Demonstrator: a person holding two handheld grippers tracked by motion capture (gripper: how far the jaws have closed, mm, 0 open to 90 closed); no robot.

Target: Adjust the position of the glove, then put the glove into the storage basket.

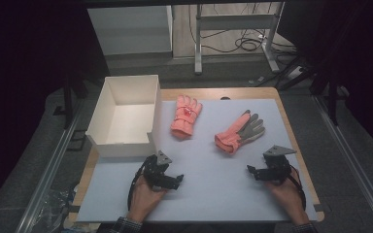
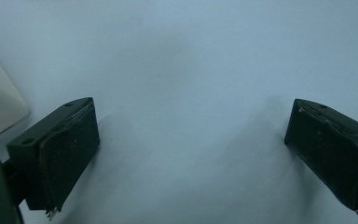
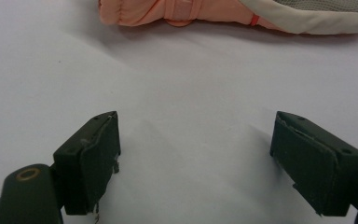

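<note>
a: both empty? 
b: yes. the left hand-held gripper and right hand-held gripper rest low over the desk, jaws spread wide, grasping nothing.
a: the gloves? 
b: right glove lies just beyond the right one; left glove farther, beside the white box. they look soft, light, floppy, so i'd pinch the padded cuff.
a: room? 
b: open mat all round; the box wall and the desk's right edge are the limits.
</note>
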